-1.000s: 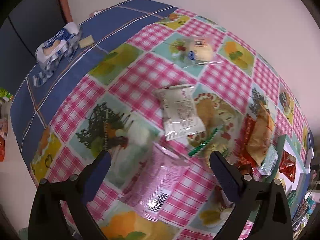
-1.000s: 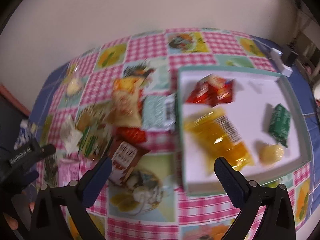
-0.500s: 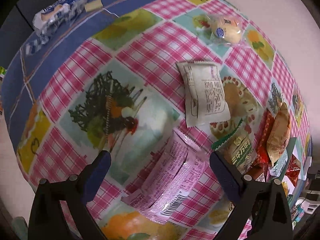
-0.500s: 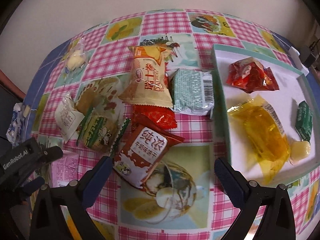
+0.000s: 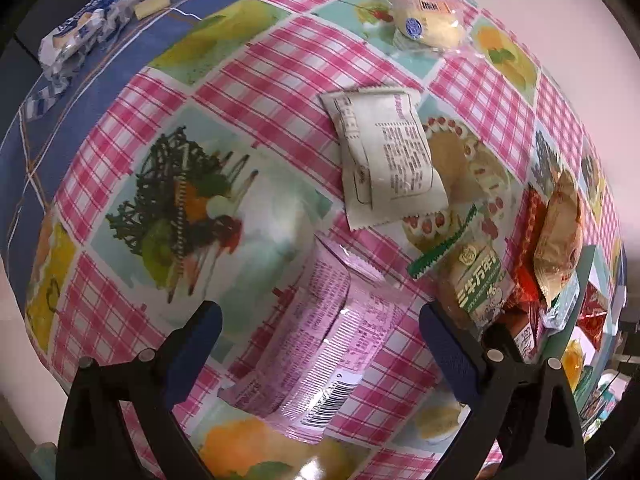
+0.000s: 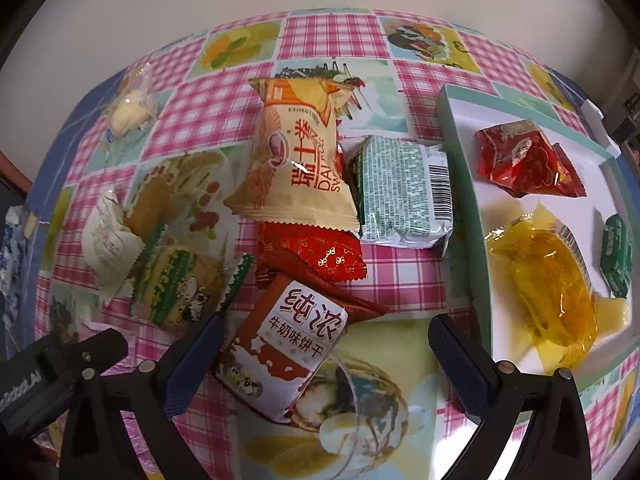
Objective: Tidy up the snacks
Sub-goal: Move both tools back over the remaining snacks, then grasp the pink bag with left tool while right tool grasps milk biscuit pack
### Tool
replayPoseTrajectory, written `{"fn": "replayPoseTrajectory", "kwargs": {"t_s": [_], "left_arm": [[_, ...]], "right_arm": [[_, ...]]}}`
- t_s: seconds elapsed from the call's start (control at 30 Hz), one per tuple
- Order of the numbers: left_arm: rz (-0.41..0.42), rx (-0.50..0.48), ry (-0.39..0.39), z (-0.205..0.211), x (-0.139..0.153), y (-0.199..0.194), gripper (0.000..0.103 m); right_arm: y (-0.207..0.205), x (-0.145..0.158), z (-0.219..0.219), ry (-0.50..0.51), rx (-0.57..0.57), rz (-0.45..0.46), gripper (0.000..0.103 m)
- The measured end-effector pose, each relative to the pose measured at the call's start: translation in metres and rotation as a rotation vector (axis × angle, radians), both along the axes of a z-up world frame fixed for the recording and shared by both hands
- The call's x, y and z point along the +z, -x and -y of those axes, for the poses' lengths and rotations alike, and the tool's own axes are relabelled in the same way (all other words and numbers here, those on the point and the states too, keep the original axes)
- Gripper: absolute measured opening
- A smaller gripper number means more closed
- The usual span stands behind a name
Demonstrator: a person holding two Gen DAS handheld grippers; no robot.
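Between the spread fingers of the left gripper [image 5: 320,320], directly ahead and low: a pink foil packet [image 5: 316,344], barcode end nearest, lying flat on the checked tablecloth [image 5: 224,92]. Probably light, crinkly and slippery; contents likely brittle, so a gentle pinch across the narrow middle or along a sealed end looks safest. Jaws wide apart, holding nothing.

Between the equally wide, empty fingers of the right gripper [image 6: 324,340]: a brown-and-white biscuit pack [image 6: 288,344], tilted, its far end resting on a red foil packet [image 6: 316,256]. Puffy, light, somewhat stiff from the air inside; best taken across the short width.

Beyond the left tool: one white packet [image 5: 384,160] printed side up, farther still one clear-wrapped round bun [image 5: 428,24]; ahead to the right, one green-trimmed packet [image 5: 476,280]. Far left, off the checked part, one blue-and-white wrapper [image 5: 84,36] and one small pale block [image 5: 152,4].

Beyond the right tool: one tan pillow pack [image 6: 300,156] overlapping the red one, one pale green barcode pack [image 6: 404,192] just beside the tray [image 6: 460,184].

To the right of the right tool, in the tray, four counted: one red crumpled packet [image 6: 524,160], one large yellow transparent packet [image 6: 548,280], one small dark green packet [image 6: 616,256], one small pale yellow piece [image 6: 616,316], partly hidden.

Loose on the cloth, nine snack packets counted.
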State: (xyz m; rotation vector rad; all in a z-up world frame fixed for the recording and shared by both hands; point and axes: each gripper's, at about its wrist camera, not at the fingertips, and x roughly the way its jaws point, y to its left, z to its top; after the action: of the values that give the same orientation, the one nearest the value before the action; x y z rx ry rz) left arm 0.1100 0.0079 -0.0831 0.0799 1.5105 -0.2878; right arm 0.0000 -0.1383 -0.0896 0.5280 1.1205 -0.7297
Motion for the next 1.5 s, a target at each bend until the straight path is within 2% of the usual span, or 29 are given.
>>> {"fn": "replayPoseTrajectory", "kwargs": {"t_s": [0.33, 0.53, 0.63, 0.73, 0.8, 0.83, 0.9, 0.97, 1.07, 1.23, 1.5], "left_arm": [[-0.025, -0.040, -0.036, 0.018, -0.024, 0.004, 0.099], [0.001, -0.056, -0.061, 0.021, -0.031, 0.012, 0.099], [0.018, -0.079, -0.077, 0.021, -0.032, 0.018, 0.094], [0.041, -0.100, -0.069, 0.023, -0.024, 0.022, 0.082], [0.050, -0.109, -0.055, 0.025, -0.021, 0.024, 0.071], [0.055, -0.110, -0.048, 0.025, -0.020, 0.024, 0.067], [0.069, -0.117, -0.067, 0.027, -0.018, 0.024, 0.052], [0.073, -0.117, -0.064, 0.029, -0.018, 0.023, 0.048], [0.069, -0.108, -0.036, 0.028, -0.017, 0.022, 0.043], [0.057, -0.103, -0.007, 0.025, -0.012, 0.015, 0.041], [0.053, -0.096, -0.001, 0.023, -0.008, 0.019, 0.041]], "right_arm": [[0.001, -0.018, -0.003, -0.005, 0.033, -0.054, 0.103], [0.004, -0.021, -0.001, -0.008, 0.046, -0.056, 0.102], [0.006, -0.023, -0.001, -0.006, 0.048, -0.054, 0.102], [0.003, -0.023, -0.003, 0.002, 0.055, -0.053, 0.102], [0.008, -0.021, -0.006, 0.005, 0.060, -0.048, 0.101], [0.008, -0.019, -0.007, 0.010, 0.065, -0.042, 0.096], [0.005, -0.014, -0.009, 0.018, 0.069, -0.030, 0.083], [0.003, -0.010, -0.009, 0.025, 0.070, -0.024, 0.067], [0.002, -0.006, -0.009, 0.032, 0.070, -0.022, 0.054], [0.002, -0.003, -0.006, 0.033, 0.070, -0.024, 0.048], [0.008, -0.005, -0.007, 0.047, 0.077, -0.024, 0.048]]}}
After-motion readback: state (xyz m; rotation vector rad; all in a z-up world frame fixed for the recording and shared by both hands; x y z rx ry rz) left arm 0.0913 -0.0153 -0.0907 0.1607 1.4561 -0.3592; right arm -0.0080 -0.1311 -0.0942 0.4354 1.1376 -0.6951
